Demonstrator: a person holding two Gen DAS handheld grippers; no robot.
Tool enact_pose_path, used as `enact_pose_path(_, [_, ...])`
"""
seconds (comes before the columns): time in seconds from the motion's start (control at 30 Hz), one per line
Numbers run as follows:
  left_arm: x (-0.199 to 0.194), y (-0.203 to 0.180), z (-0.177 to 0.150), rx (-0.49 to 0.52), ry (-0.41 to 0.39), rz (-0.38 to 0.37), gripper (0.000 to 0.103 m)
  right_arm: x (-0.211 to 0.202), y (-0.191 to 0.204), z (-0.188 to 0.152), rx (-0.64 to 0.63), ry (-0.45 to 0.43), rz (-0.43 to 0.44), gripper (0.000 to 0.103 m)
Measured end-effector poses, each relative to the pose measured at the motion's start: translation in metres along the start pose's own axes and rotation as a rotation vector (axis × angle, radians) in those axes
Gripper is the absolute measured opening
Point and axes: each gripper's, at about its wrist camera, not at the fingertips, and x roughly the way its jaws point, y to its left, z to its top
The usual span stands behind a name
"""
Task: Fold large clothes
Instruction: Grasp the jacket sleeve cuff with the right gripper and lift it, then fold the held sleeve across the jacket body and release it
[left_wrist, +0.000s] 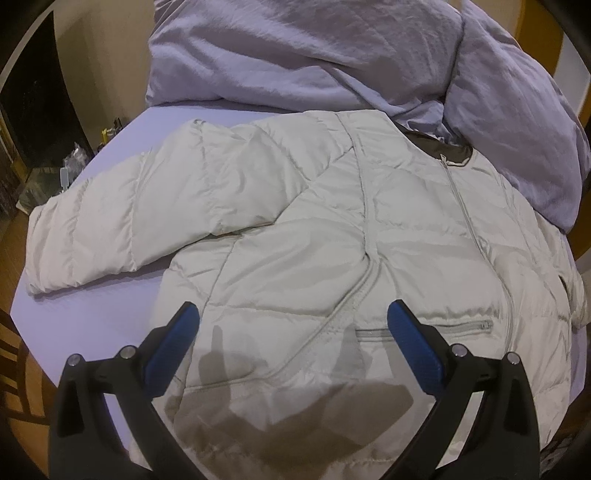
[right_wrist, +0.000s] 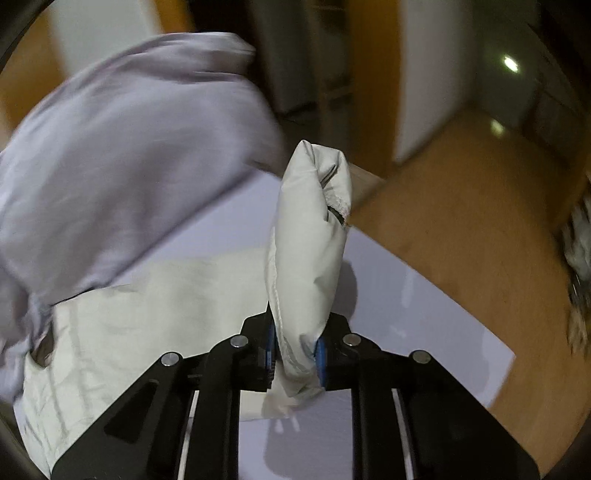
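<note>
A pale grey puffer jacket (left_wrist: 332, 229) lies front up on a lilac bed sheet (left_wrist: 122, 295), zip and dark collar at the upper right, its left sleeve (left_wrist: 110, 221) spread out to the left. My left gripper (left_wrist: 293, 325) is open and empty, hovering over the jacket's lower hem near a zip pocket. My right gripper (right_wrist: 295, 347) is shut on the jacket's other sleeve (right_wrist: 310, 229), whose cuff end stands up above the jaws. The jacket body (right_wrist: 147, 306) lies to the left below it.
A crumpled lilac duvet (left_wrist: 332, 55) is heaped at the head of the bed, touching the jacket's collar; it also shows in the right wrist view (right_wrist: 129, 155). Wooden floor (right_wrist: 461, 206) lies beyond the bed's edge. Small clutter (left_wrist: 74, 162) sits on the floor at left.
</note>
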Motion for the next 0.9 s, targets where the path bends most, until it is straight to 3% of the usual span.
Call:
enact_pose_path(0.2, [0.002,0.011,0.004,-0.024,-0.003,-0.012,0.101,-0.006,0.112,-0.021,-0.176,0.038,0.163,0.017])
enact_pose_path(0.47, [0.000,0.035,0.011,-0.060,-0.025,0.014,0.101,0.004,0.249,-0.093,-0.412,0.176,0.317,0.017])
enact_pose_path(0.6, [0.002,0.049,0.016,-0.075,-0.027,0.038,0.101,0.001,0.302,-0.132,-0.510,0.237,0.383,0.017])
enact_pose_path(0.9, [0.007,0.073,0.026,-0.095,-0.035,0.085,0.101,0.003,0.369,-0.174,-0.584,0.309,0.430,0.017])
